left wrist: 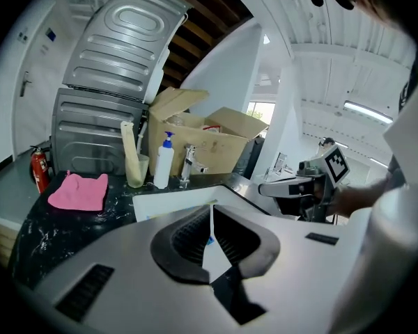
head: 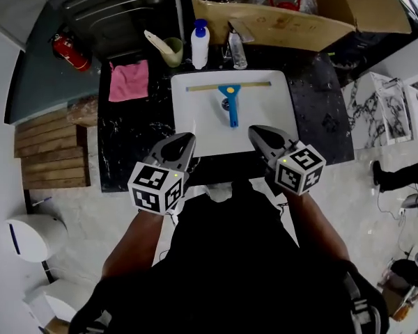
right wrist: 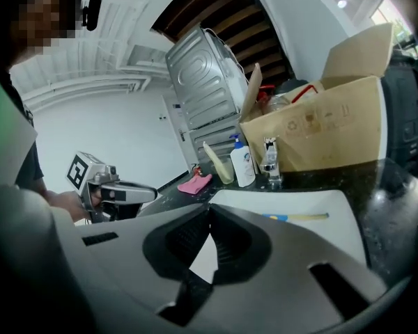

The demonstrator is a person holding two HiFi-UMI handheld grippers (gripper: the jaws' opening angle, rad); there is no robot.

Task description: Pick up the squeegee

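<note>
Holding the left tongs (head: 187, 140) and right tongs (head: 255, 131) shut and empty at the sink's (head: 188, 120) 6 o'clock rim, you face the squeegee (head: 230, 97) lying flat inside, handle toward you, seemingly easy to grasp.

No readable text showing, cardboard box (right wrist: 313, 134) carrying printed symbols too blurred to read, left gripper (head: 187, 140) and right gripper (head: 255, 130) wearing square markers only.

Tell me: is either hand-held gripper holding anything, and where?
Nothing. The left hand-held gripper and right hand-held gripper are shut, empty; the squeegee lies in the sink.
</note>
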